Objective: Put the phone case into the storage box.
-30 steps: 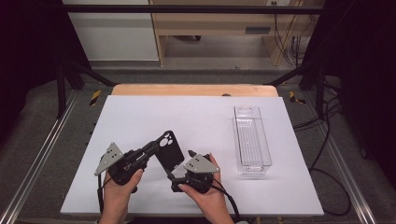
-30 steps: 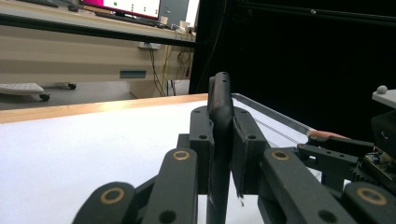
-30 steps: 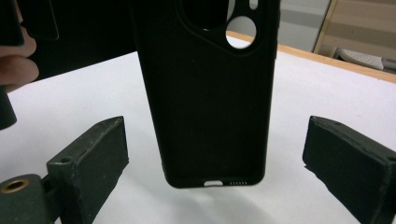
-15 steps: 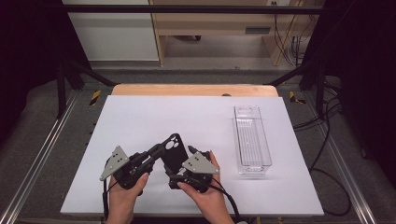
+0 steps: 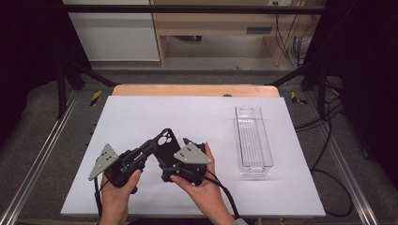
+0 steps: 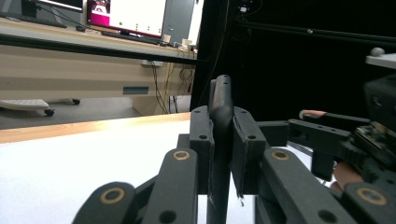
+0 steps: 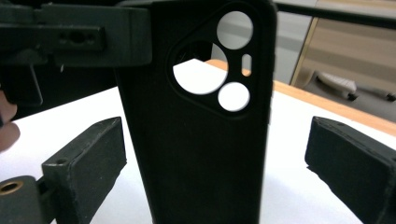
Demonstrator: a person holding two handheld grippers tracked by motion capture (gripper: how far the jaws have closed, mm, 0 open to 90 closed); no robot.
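Clamping the phone case [image 6: 220,100] edge-on: left gripper [image 6: 223,140] has both flat pads pressed against the case's thin rounded rim, matte black, slightly rubbery look. In the high view the case [image 5: 165,143] is held lifted over the near-centre of the white table [image 5: 197,117], tilted, between the two grippers. Left gripper [image 5: 151,145] reaches in from the left; grey three-cornered plate on its body.

Right gripper [image 7: 217,154] is spread wide: blocky black foam-like pads stand well clear on either side of the case [image 7: 201,154], no contact. Case back is a flat dull slab with rounded corners; camera cutout is a soft triangle with round holes and one small slot.

Right gripper [image 5: 184,143] sits just beside the case in the high view, cable trailing back toward the person.

Clear plastic tray [image 5: 254,140], long, rectangular, ribbed floor, lies well apart on the right side of the table.
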